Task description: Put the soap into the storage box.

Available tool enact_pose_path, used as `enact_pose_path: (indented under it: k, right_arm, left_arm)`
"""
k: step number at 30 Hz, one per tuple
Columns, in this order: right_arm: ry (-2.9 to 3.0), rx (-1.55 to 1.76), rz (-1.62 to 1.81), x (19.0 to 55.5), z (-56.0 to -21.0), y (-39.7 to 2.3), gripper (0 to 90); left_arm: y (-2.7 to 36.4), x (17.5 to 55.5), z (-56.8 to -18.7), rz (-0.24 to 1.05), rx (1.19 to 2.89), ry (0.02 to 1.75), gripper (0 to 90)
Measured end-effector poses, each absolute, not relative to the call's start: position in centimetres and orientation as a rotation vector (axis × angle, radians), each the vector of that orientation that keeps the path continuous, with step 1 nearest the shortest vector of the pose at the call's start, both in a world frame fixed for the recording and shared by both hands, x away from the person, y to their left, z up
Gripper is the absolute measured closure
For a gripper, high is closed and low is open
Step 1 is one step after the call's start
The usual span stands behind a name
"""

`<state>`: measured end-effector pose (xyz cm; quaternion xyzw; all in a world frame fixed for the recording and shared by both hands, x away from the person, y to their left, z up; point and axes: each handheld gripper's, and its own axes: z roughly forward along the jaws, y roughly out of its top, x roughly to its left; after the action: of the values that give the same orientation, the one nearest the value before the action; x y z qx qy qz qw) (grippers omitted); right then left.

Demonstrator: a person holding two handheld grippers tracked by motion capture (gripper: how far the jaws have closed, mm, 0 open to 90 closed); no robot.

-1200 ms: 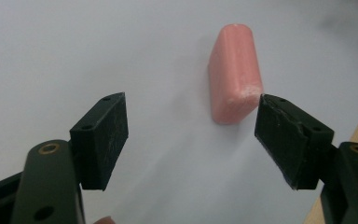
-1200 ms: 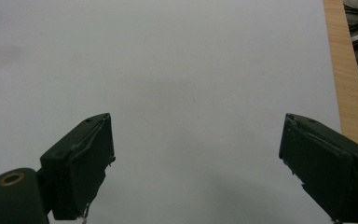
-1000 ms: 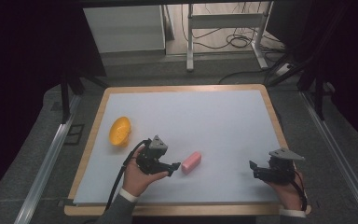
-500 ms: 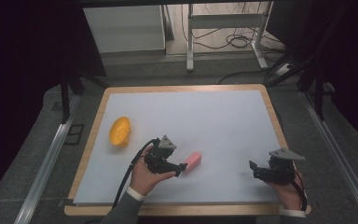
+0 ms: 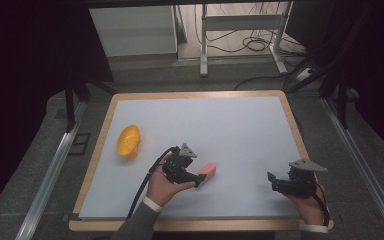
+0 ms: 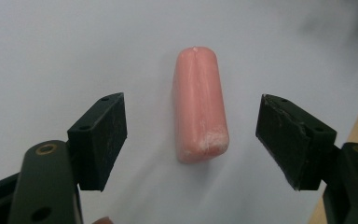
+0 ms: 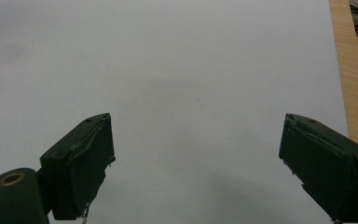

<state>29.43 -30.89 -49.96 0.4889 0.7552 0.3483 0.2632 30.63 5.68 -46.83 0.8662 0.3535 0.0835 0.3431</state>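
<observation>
Left gripper point(image 6: 191, 140), jaws spread, frames a smooth pink cylinder point(image 6: 199, 105), possibly soap; right gripper point(image 7: 196, 163) gapes over matte white table point(image 7: 191, 60).

Left gripper point(image 5: 198, 179) at pink block point(image 5: 207, 171) — yellow bowl point(image 5: 129, 140) apart, right gripper point(image 5: 272, 180) aside

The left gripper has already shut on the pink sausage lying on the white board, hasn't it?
Not quite: the left gripper is open. In the left gripper view its jaws stand apart on either side of the pink sausage, touching neither side. The sausage does lie on the white board.
</observation>
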Motion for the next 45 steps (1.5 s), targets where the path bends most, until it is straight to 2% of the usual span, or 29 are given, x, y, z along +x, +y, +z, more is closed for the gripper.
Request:
enact_pose_path:
  k: [14,22,31,38,45]
  right_arm:
    - [2.045,1.325,0.929,29.5,-50.2,-30.9,9.7]
    - [2.050,1.332,0.922,29.5,-50.2,-30.9,9.7]
    - [2.034,1.326,0.916,29.5,-50.2,-30.9,9.8]
    - [2.037,1.332,0.915,29.5,-50.3,-30.9,9.7]
    - [2.026,1.321,0.918,29.5,-50.1,-30.8,9.8]
  left_arm:
    - [3.9,31.7,-48.0,0.200,2.304,0.940,24.6]
    - [2.8,32.7,-48.7,0.183,2.334,0.954,30.2]
    - [1.6,33.3,-49.6,0.173,2.369,0.984,41.1]
    - [1.2,33.2,-50.0,0.182,2.391,0.988,59.0]
    - [1.4,33.1,-50.0,0.188,2.383,0.987,60.2]
